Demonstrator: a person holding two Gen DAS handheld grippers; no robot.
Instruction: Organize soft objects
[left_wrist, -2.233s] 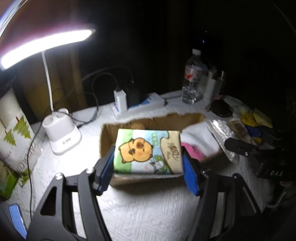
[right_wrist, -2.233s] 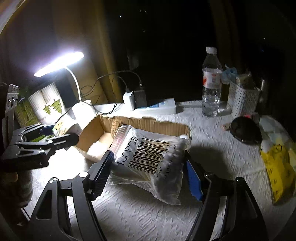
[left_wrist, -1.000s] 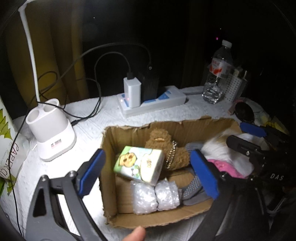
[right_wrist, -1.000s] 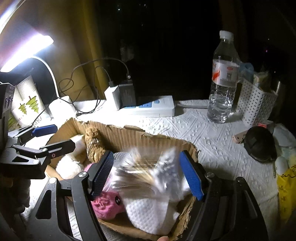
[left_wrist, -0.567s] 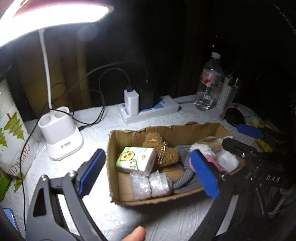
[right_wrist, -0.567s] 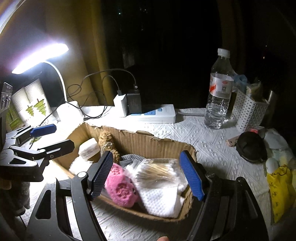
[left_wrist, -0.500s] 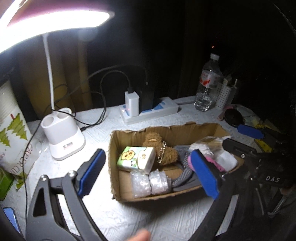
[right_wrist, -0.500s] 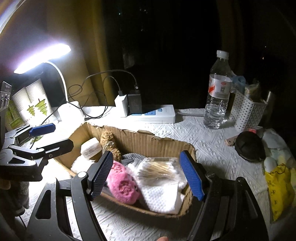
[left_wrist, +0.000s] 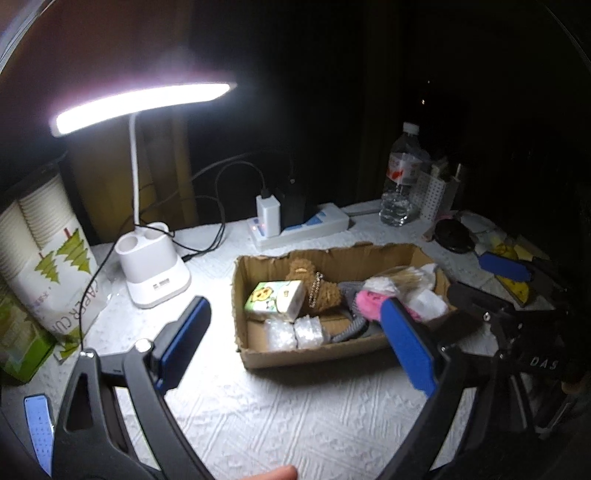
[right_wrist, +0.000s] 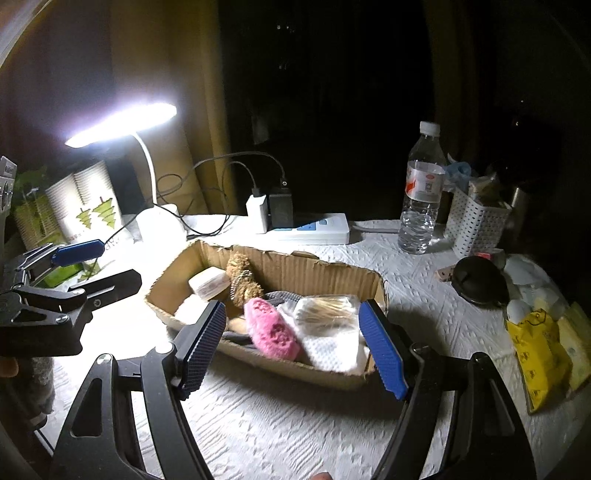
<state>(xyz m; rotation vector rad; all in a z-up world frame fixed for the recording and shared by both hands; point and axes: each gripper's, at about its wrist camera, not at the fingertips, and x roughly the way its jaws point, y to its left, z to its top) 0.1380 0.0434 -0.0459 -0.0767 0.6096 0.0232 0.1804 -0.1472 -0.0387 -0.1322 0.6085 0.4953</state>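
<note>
A shallow cardboard box (left_wrist: 314, 354) (right_wrist: 284, 266) sits on the white tablecloth. It holds a tissue pack with a cartoon print (left_wrist: 275, 304), a brown plush toy (left_wrist: 325, 288) (right_wrist: 242, 277), clear wrapped packets (left_wrist: 291, 332), a pink knitted item (right_wrist: 271, 334) (left_wrist: 369, 304), a bag of cotton swabs (right_wrist: 327, 308) and a white cloth (right_wrist: 332, 349). My left gripper (left_wrist: 295, 343) is open and empty, held back in front of the box. My right gripper (right_wrist: 291, 347) is open and empty over the box's near edge.
A lit desk lamp (left_wrist: 151, 269) stands to the left of the box, with a bag of paper cups (left_wrist: 48, 254) beyond it. A power strip (right_wrist: 310, 229), a water bottle (right_wrist: 421, 192) and a white basket (right_wrist: 476, 221) stand behind. A yellow bag (right_wrist: 535, 358) lies at the right.
Both grippers let go of their loads into the box: the left the tissue pack, the right the cotton swab bag. Both then pulled back from the box and stayed open.
</note>
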